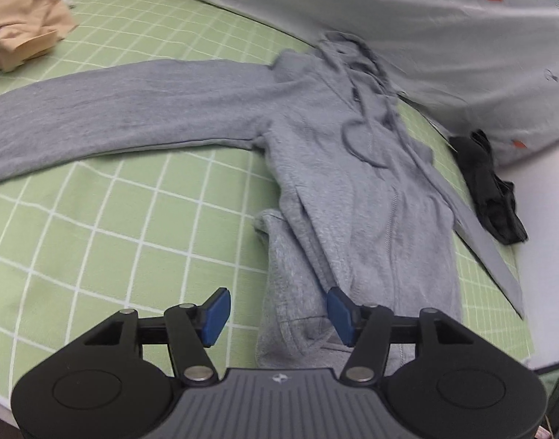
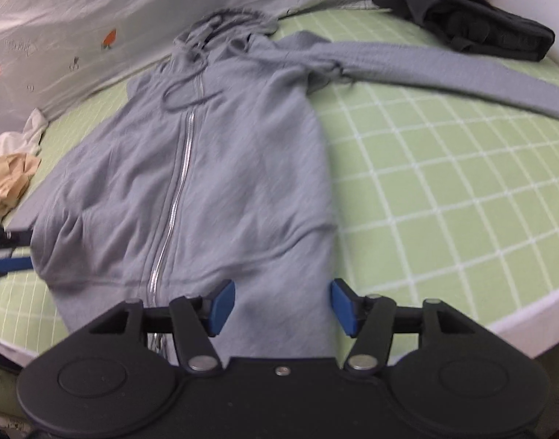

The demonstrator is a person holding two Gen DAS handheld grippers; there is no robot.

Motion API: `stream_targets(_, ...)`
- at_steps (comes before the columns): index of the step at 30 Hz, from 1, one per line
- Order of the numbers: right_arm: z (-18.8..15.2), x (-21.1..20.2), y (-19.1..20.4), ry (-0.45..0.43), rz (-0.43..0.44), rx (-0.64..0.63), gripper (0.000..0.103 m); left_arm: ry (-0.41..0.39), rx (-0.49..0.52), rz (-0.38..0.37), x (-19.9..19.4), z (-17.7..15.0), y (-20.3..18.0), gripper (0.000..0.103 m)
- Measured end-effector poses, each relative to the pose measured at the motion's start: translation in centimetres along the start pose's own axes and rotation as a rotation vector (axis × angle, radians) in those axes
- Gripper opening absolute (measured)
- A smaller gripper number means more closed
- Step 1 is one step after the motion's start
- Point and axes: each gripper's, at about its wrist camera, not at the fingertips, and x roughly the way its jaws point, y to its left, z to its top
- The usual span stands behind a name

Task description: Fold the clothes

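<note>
**A:** Where did the grey zip-front hooded sweatshirt [image 2: 191,183] lie?

**B:** Face up on the bed with the green white-checked sheet [image 2: 444,190], zip shut, hood at the far end against the pale carrot-printed quilt [image 1: 425,29]. Both long sleeves ran straight out to the sides, so nothing of it was doubled over except some bunching at the left hem corner [image 1: 279,256]. That spread-out lie would suit squaring a garment before a fold, I judged.

**A:** And the tongs?

**B:** The left tongs [image 1: 277,311] stood wide apart, gripping nothing, poised at the near left hem corner. The right tongs [image 2: 283,307] gaped equally wide, empty, hovering over the near right of the hem. One at each bottom corner seemed placed for handling the hem evenly.

**A:** Anything else around?

**B:** A crumpled black garment [image 2: 469,22] lay far right, and a rumpled beige cloth [image 1: 23,33] far left, both well apart from the sweatshirt's body, probably kept aside.
</note>
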Motion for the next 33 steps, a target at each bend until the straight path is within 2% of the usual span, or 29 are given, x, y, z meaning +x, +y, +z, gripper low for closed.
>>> stream_targets(2,0.0,0.1,0.0,-0.004,-0.008,0.015,0.059,0.032,0.03,-0.033,-0.3,0.1,0.2,0.059)
stream_targets(6,0.6,0.0,-0.7,-0.015,-0.04,0.055,0.059,0.107,0.118,-0.094,-1.0,0.2,0.3,0.072)
stream_targets(9,1.1,0.3,-1.2,-0.013,-0.036,0.058,0.058,0.13,0.227,-0.034,-0.3,-0.3,-0.7,0.077)
stream_targets(11,1.5,0.7,-1.3,0.001,-0.02,0.05,0.049,0.151,0.265,-0.006,1.4,-0.8,-1.5,0.077)
stream_targets(12,1.6,0.8,-1.2,0.009,-0.009,0.041,0.041,0.158,0.267,-0.002,2.2,-1.0,-1.9,0.076)
stream_targets(13,1.7,1.0,-1.2,0.016,0.002,0.032,0.025,0.165,0.256,0.001,3.0,-1.2,-2.2,0.072)
stream_targets(14,2.0,1.0,-1.3,0.018,0.012,0.025,0.017,0.17,0.238,0.002,3.5,-1.1,-2.6,0.058)
stream_targets(15,2.2,1.0,-1.3,0.019,0.022,0.017,0.009,0.172,0.22,0.004,3.9,-1.0,-2.9,0.036)
stream_targets(16,2.5,0.9,-1.5,0.015,0.041,0.021,0.005,0.163,0.2,0.012,3.9,-0.7,-3.2,0.014)
stream_targets(18,3.6,0.3,-2.0,-0.012,0.098,0.044,0.005,0.127,0.138,-0.006,3.6,0.3,-3.6,0.014)
stream_targets(22,7.8,-1.3,-2.2,-0.089,0.177,0.029,0.004,0.009,0.014,-0.1,1.9,4.1,-4.7,0.013)
stream_targets(28,17.6,-0.6,-2.2,-0.236,0.274,0.09,0.004,-0.173,0.051,-0.099,1.9,13.2,-9.3,0.013)
stream_targets(31,20.8,2.1,-2.1,-0.239,0.253,0.122,0.004,-0.231,0.084,-0.081,3.2,17.8,-11.7,0.013)
stream_targets(33,22.9,3.9,-2.0,-0.238,0.238,0.143,0.004,-0.24,0.05,-0.062,5.0,20.6,-12.1,0.013)
